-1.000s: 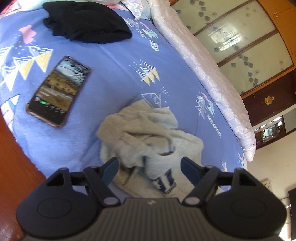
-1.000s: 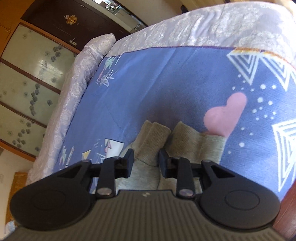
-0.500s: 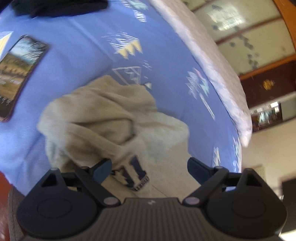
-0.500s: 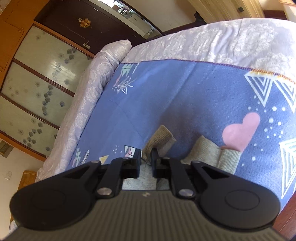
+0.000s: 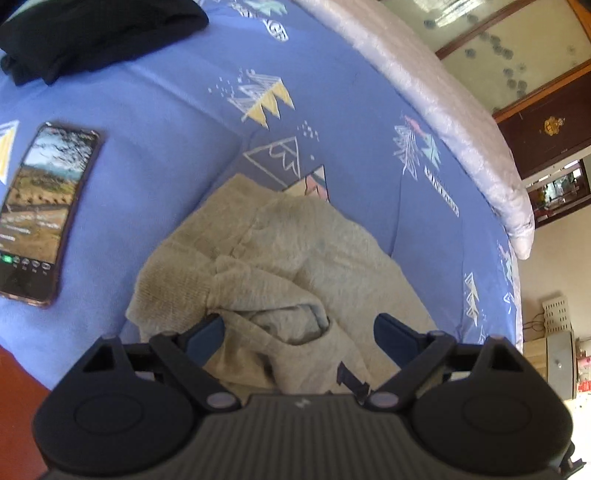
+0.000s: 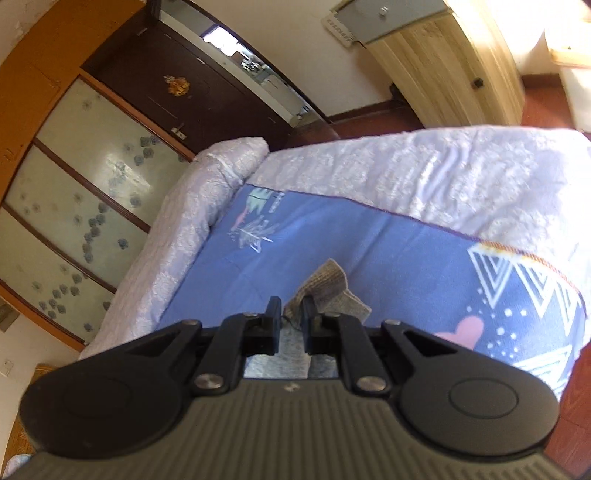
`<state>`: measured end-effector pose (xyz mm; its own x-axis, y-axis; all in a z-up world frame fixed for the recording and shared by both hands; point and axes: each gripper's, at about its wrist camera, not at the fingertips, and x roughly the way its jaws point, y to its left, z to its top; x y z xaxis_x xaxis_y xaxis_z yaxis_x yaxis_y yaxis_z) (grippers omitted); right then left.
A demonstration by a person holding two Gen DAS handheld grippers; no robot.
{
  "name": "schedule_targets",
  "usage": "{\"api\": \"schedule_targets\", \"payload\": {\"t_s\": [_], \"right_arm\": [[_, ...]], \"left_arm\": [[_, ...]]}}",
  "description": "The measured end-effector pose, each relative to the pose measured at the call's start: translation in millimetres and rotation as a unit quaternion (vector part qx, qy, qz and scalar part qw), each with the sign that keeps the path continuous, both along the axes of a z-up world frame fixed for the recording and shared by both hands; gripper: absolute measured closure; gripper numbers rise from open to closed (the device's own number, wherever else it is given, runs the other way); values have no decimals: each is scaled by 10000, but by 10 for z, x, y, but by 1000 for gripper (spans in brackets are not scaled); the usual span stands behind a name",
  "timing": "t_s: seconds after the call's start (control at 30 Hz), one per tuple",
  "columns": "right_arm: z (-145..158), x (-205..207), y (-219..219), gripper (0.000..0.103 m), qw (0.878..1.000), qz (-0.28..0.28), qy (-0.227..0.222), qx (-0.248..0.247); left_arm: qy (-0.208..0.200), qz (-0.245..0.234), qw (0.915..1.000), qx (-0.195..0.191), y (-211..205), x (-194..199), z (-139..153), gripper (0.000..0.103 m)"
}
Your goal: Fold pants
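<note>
Beige pants bunched up on the blue bedspread, right gripper's got a leg cuff

Left wrist view: left gripper (image 5: 298, 332) sits with its jaws spread wide, having just opened a bit more, and nothing pinched. The crumpled pants (image 5: 280, 266) lie right under and between the 2 fingers, filling the middle of the frame on the bedspread (image 5: 155, 122). A phone (image 5: 40, 210) with its screen lit is at 9 o'clock, well apart from the pants, and a black garment (image 5: 92, 33) is up at 11 o'clock. Right wrist view: right gripper (image 6: 290, 314) just closed and is clamped on a ribbed cuff (image 6: 325, 284) of the pants, which sticks up past the fingertips toward 12 o'clock. A pale quilt (image 6: 424, 173) runs along the bed edge from 10 to 2 o'clock.
</note>
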<state>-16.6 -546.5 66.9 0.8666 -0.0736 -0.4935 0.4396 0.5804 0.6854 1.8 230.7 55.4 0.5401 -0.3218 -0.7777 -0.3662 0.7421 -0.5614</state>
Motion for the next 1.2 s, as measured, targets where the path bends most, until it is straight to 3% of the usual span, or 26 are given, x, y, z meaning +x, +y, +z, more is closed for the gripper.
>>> {"api": "schedule_targets", "payload": {"t_s": [0.1,0.23,0.33,0.43,0.5,0.57,0.63,0.73,0.8,0.9,0.97,1.0,1.07,1.13,1.2], "right_arm": [[-181,-90,-17,89,9998,-121,158,87],[-303,-227,-23,89,9991,-239,308,180],[-325,-323,-48,89,9987,-326,245,299],[-338,-373,-63,89,9985,-368,269,314],[-348,-388,-81,89,9983,-391,274,347],[-346,-394,-99,89,9982,-403,242,381],[-330,-390,-105,89,9982,-401,209,392],[-275,-398,-94,89,9986,-369,114,360],[-250,-460,-101,89,9983,-377,-95,440],[-285,-681,-155,89,9948,-535,-515,691],[-417,-853,-205,89,9917,-769,-561,863],[-519,-927,-242,89,9900,-914,-461,970],[-736,-1031,-304,89,9867,-1148,-91,1147],[-900,-1104,-338,88,9839,-1277,191,1239],[-959,-1154,-335,86,9809,-1354,237,1374]], "left_arm": [[166,-128,9998,14,-51,82,-99,12],[794,-372,9961,19,-152,319,-274,12],[1092,-244,9935,204,-208,459,-382,18],[1295,-1,9906,452,-225,536,-447,48],[1396,71,9877,703,-228,558,-441,86],[1343,86,9895,531,-167,559,-387,90],[928,123,9945,477,-104,530,-162,90],[-284,197,9989,307,36,374,337,90],[-1083,144,9937,254,109,182,615,90],[-1725,55,9839,473,115,-146,646,86],[-1751,35,9820,705,94,-366,386,77],[-1557,112,9839,872,74,-440,208,68],[-845,195,9903,1085,50,-519,-186,66],[-64,253,9967,765,132,-583,-587,67],[-240,513,9980,294,264,-722,-608,64]]}}
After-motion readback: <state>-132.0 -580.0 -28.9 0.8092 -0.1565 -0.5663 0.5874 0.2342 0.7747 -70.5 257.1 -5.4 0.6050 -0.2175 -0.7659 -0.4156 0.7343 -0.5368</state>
